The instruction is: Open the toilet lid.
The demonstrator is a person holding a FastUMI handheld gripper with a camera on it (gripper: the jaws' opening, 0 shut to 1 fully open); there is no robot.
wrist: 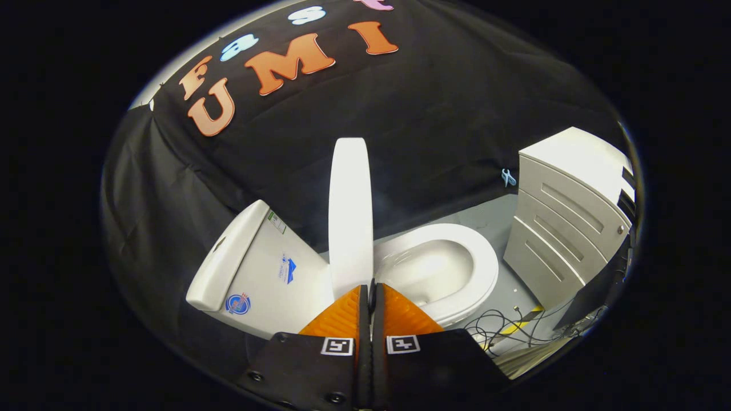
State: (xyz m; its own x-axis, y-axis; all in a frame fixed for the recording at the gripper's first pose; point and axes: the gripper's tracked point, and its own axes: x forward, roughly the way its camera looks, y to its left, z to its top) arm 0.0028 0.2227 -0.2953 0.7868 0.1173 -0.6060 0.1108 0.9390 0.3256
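While the jaws of the gripper stood pressed together with nothing between them, the toilet lid rose upright just ahead of them, seen edge-on. Left of the lid sat the tank; right of it lay the open seat and bowl. Beyond stood a drawer cabinet, with cables on the floor.

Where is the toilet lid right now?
In the gripper view the toilet lid stands raised on edge just ahead of the shut gripper, between the tank and the open seat.
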